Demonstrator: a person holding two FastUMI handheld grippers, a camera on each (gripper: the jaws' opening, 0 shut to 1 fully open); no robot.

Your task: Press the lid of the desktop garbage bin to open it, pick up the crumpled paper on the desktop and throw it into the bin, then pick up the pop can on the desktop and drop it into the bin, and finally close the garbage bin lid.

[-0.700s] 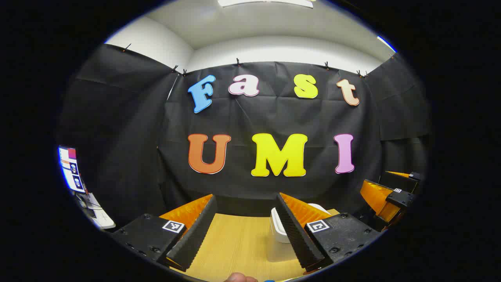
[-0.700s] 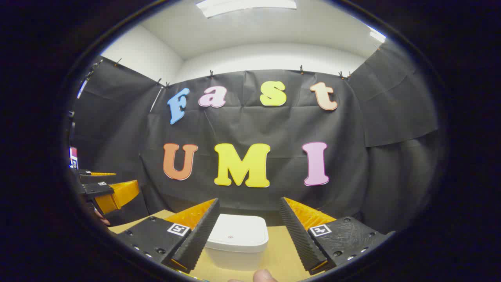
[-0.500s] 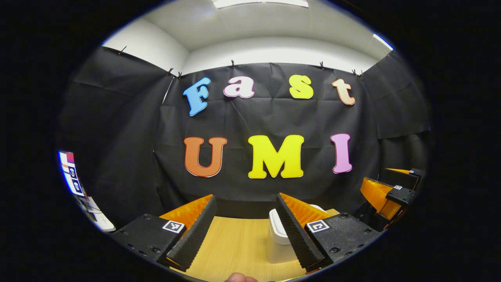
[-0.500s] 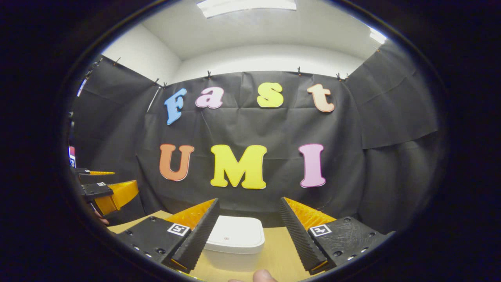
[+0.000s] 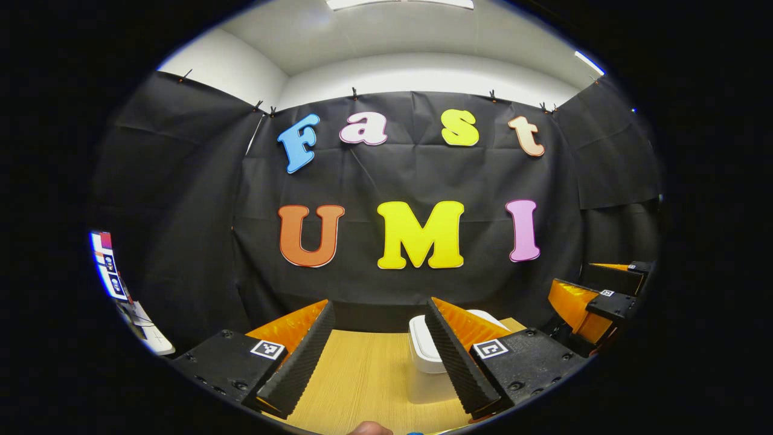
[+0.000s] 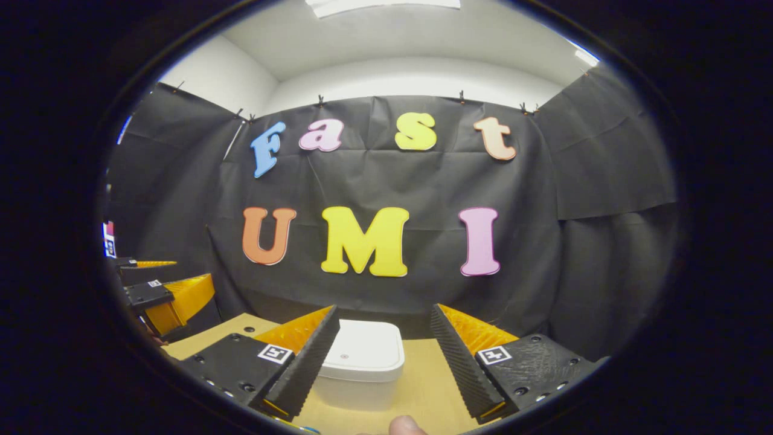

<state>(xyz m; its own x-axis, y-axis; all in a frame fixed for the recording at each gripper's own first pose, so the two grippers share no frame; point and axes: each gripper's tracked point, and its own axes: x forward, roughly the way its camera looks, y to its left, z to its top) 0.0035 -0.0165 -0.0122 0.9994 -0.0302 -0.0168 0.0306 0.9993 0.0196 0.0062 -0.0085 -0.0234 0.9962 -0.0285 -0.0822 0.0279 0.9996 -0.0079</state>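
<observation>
A white desktop garbage bin [image 6: 362,362] with its flat lid down stands on the wooden table [image 6: 423,386], just ahead of my right gripper [image 6: 383,356], whose fingers are open with nothing between them. In the left gripper view the same bin [image 5: 423,356] shows partly behind the right-hand finger of my left gripper [image 5: 377,356], which is also open and holds nothing. The right gripper [image 5: 595,302] shows at the far right of that view; the left gripper [image 6: 163,296] shows at the far left of the right gripper view.
The black cloth wall closes the back and sides of the booth. A lit screen [image 5: 109,266] and a white device [image 5: 151,338] sit at the far left of the left gripper view. Bare wooden table [image 5: 368,380] lies ahead of the left gripper. A fingertip [image 6: 404,426] shows at the bottom edge.
Both views have tilted down a little and shifted, so the wall sits higher and the bin shows slightly more. Both grippers stay open.
</observation>
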